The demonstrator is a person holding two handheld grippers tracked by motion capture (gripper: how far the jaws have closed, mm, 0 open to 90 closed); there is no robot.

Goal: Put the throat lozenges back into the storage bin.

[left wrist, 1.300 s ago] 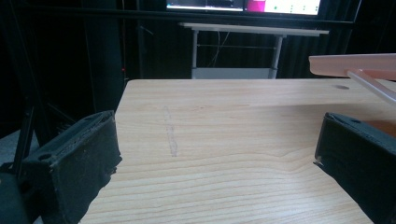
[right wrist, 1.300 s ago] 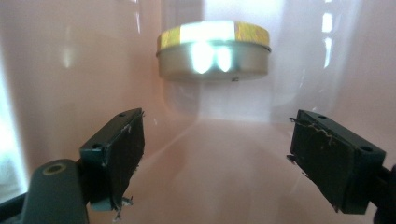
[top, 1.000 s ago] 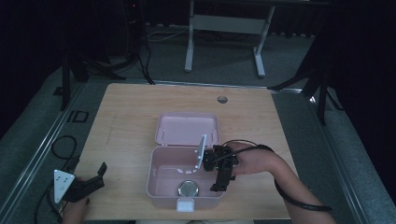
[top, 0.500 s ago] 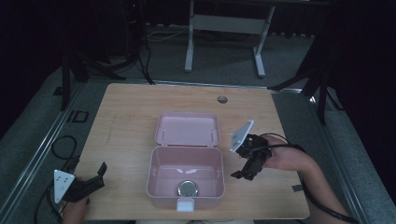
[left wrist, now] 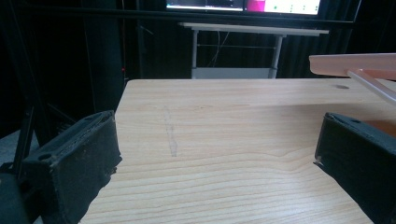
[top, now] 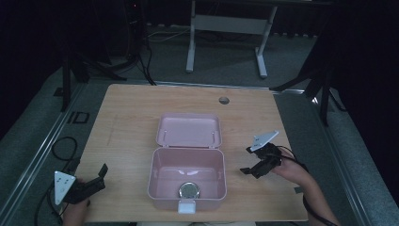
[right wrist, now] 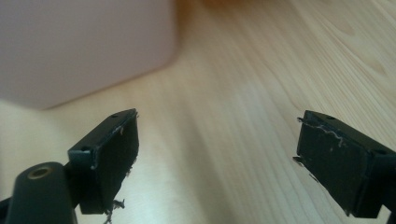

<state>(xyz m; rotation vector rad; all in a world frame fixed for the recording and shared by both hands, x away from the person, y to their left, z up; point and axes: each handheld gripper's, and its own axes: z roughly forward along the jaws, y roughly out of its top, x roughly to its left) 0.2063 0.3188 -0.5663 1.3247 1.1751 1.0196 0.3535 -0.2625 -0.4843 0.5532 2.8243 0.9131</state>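
A pale pink, rounded-corner plastic box (top: pixel 187 179) stands open at the near middle of the light wooden table (top: pixel 127 122), its hinged lid (top: pixel 188 130) laid back flat behind it, and a small round silvery object (top: pixel 188 190) lies on the box floor close to the front wall; at this size it may be a tin or a cap, and the high view does not settle which. The right gripper (top: pixel 255 165) hangs just beside the box's right wall, jaws spread wide and holding nothing, with bare wood between them in its own view. The left gripper (top: pixel 92 182) rests at the table's near left corner, well apart from the box, jaws likewise wide and empty. The main risk is a sideways knock: the right gripper sits low and close to the wall, so a careless swing inward could shove the light box across the smooth wood. Its trailing cable (top: pixel 294 155) could also snag the rim.
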